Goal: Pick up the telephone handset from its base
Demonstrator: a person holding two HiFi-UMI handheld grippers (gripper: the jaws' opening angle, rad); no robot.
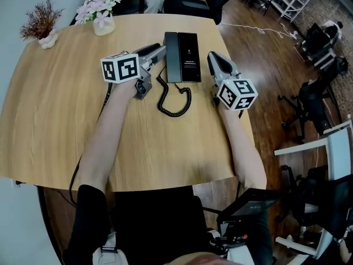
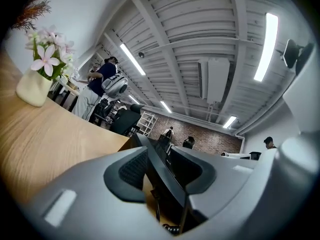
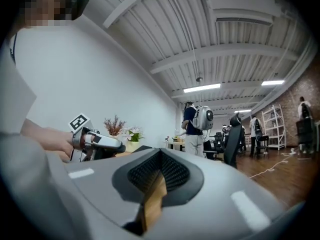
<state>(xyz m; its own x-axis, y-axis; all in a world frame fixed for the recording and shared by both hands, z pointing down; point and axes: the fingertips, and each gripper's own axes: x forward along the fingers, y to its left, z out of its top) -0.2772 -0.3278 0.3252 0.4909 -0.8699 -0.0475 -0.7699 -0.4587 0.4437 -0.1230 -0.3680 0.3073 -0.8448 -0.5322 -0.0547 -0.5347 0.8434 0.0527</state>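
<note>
Forearms [image 1: 107, 137] stretch out from the near edge of the round wooden table [image 1: 55, 120], each hand holding a gripper low and level over the top. The left gripper [image 1: 161, 51], with its marker cube [image 1: 120, 68] on the near end, points at the left side of the black telephone. The right gripper [image 1: 211, 57], behind its own marker cube [image 1: 237, 93], sits just right of the telephone and clear of it.

In the left gripper view, the left gripper [image 2: 159, 151] has its jaws parted. The handset [image 2: 160, 174] runs as a dark edge straight through the gap. A strip of bare wood shows between the left pad [image 2: 131, 169] and the handset, so the pads are not pressing on it. In the right gripper view, the right gripper [image 3: 160, 156] is clenched: its ribbed pads meet at the tips with only the tabletop showing in the wedge below them, and nothing is held.

A coiled cord [image 1: 175, 101] loops on the table between the two grippers. Beyond it the handset [image 1: 171, 57] still lies in its cradle along the left side of the base [image 1: 189, 57].

Farther back, near the table's far left edge, stand a pale pot of pink flowers [image 1: 103, 15] and a small pot of dried twigs [image 1: 41, 24]. Past the table are office chairs [image 1: 314, 101] on a wooden floor, and a person with a backpack [image 3: 197, 119] stands in the room.
</note>
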